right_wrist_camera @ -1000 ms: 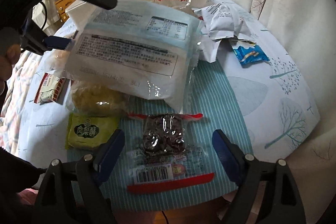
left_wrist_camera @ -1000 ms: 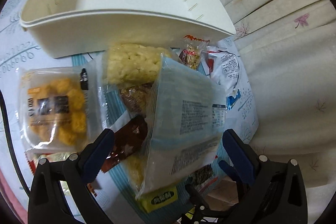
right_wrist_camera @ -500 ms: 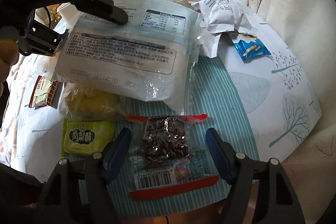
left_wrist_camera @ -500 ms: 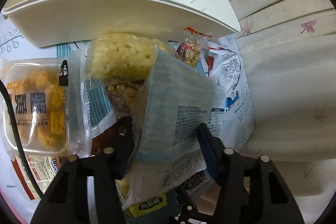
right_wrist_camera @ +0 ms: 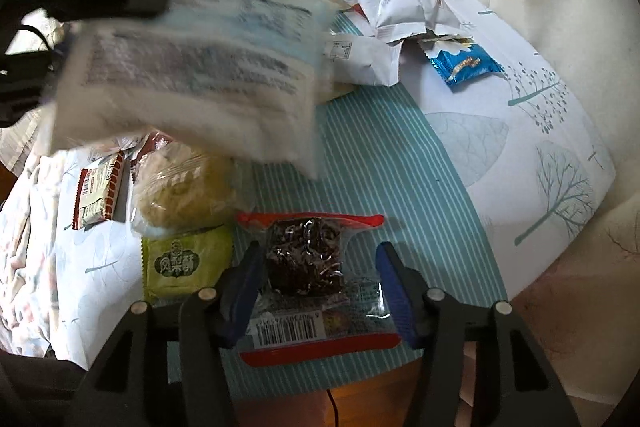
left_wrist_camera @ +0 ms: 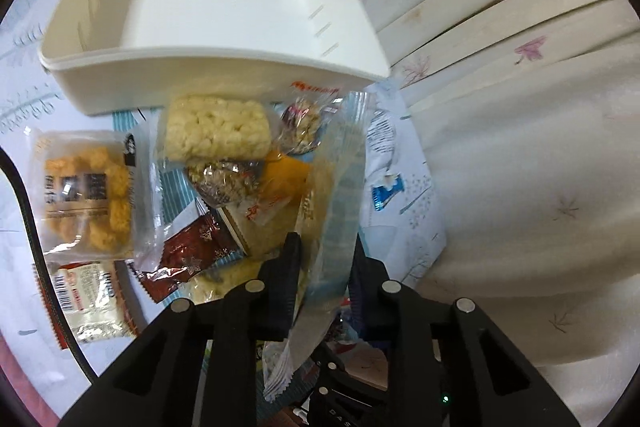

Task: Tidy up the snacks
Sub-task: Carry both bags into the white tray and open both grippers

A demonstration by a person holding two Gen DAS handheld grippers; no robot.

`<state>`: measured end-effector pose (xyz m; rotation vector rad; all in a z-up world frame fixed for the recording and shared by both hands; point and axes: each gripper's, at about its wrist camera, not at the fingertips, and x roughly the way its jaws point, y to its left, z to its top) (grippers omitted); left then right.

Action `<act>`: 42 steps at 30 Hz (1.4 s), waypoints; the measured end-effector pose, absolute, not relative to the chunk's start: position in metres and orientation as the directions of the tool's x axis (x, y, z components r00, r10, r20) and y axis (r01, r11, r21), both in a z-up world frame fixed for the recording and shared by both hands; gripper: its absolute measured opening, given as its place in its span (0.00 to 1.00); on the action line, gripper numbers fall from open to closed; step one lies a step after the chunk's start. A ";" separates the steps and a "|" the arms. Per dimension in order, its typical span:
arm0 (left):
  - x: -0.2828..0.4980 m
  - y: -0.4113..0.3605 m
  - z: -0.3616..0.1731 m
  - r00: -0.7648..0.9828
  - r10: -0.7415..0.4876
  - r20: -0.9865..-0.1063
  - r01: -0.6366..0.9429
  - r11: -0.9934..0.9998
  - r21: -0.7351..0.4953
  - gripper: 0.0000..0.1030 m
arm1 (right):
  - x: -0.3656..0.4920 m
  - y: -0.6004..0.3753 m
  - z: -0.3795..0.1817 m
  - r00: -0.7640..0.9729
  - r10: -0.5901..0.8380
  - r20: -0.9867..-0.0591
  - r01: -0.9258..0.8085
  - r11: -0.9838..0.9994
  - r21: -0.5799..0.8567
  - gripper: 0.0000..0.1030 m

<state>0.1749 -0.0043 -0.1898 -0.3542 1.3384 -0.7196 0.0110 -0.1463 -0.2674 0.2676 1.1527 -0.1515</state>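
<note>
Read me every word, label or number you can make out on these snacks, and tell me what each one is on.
"凤梨酥": on the green packet.
Barcode digits on the dark snack packet: too small to read reliably.
Print on the pale-blue bag: motion-blurred, unreadable.
Print on the white packets: too small.
Dark label on the orange snack pack: characters blurred.

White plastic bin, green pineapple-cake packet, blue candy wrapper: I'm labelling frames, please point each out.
White plastic bin [left_wrist_camera: 208, 3]: left wrist view, inner floor.
Green pineapple-cake packet [right_wrist_camera: 186, 263]: right wrist view, printed front.
Blue candy wrapper [right_wrist_camera: 464, 65]: right wrist view, wrapper middle.
</note>
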 end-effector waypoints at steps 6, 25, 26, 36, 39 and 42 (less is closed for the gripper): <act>0.161 0.026 -0.144 0.137 -0.677 -0.723 0.283 0.726 -0.627 0.19 | 0.008 -0.142 -0.243 0.428 0.027 -0.903 0.247 0.958 0.145 0.55; 0.198 0.070 -0.040 0.453 -0.609 -0.650 0.294 0.791 -0.536 0.19 | 0.082 -0.143 -0.139 0.614 0.159 -0.773 0.082 0.962 0.262 0.55; 0.202 0.067 -0.039 0.466 -0.598 -0.652 0.289 0.800 -0.527 0.19 | 0.089 -0.146 -0.138 0.619 0.179 -0.765 0.076 0.956 0.285 0.55; 0.260 0.030 -0.054 0.502 -0.476 -0.722 0.198 0.876 -0.440 0.19 | 0.182 -0.187 -0.117 0.666 0.279 -0.692 0.004 0.926 0.376 0.55; 0.277 0.016 -0.069 0.495 -0.437 -0.751 0.165 0.896 -0.413 0.19 | 0.208 -0.200 -0.121 0.663 0.316 -0.679 -0.023 0.915 0.402 0.56; 0.292 0.002 -0.086 0.472 -0.397 -0.787 0.133 0.915 -0.382 0.19 | 0.229 -0.209 -0.128 0.651 0.332 -0.683 -0.042 0.914 0.404 0.56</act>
